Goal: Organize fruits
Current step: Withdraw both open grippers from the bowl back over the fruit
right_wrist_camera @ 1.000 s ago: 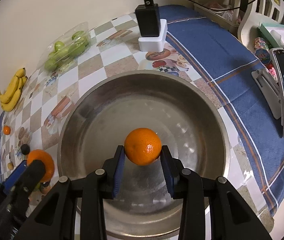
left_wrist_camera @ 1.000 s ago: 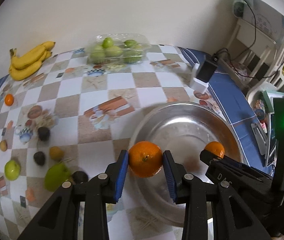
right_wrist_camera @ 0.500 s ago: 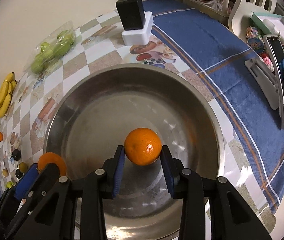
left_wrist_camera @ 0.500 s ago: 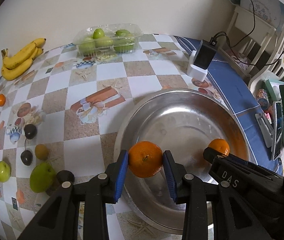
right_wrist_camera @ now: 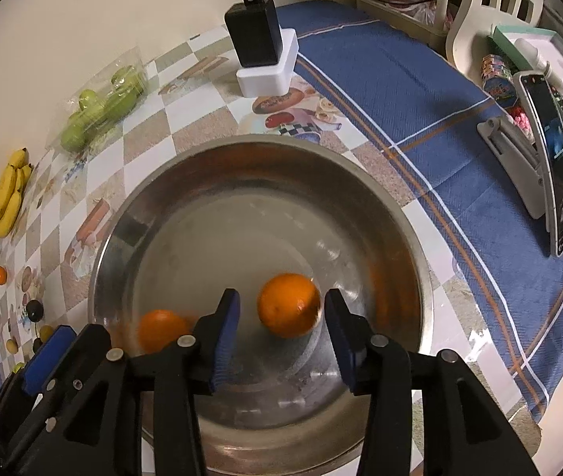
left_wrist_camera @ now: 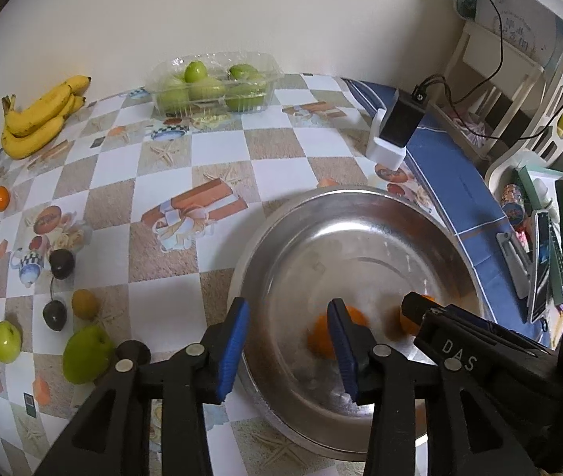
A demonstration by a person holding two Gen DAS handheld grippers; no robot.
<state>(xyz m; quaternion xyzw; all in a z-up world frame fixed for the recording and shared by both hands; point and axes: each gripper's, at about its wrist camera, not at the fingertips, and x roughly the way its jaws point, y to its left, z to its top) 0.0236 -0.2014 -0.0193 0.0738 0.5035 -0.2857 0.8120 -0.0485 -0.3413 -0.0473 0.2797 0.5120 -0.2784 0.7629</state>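
A wide steel bowl sits on the checked tablecloth under both grippers. My left gripper hangs over its near left rim, jaws opening with nothing between them. A blurred orange lies in the bowl below, half hidden by the left gripper's right finger. My right gripper is over the bowl's middle, jaws also opening. A second orange rests on the bowl floor between them, with a gap on each side.
On the cloth to the left lie a bunch of bananas, a clear box of green fruit, a small orange, green apples and dark fruits. A black charger stands behind the bowl. A phone on a stand is at right.
Both grippers have spread their jaws and let go of their oranges. Both oranges have dropped into the bowl; the left one is still blurred with motion.
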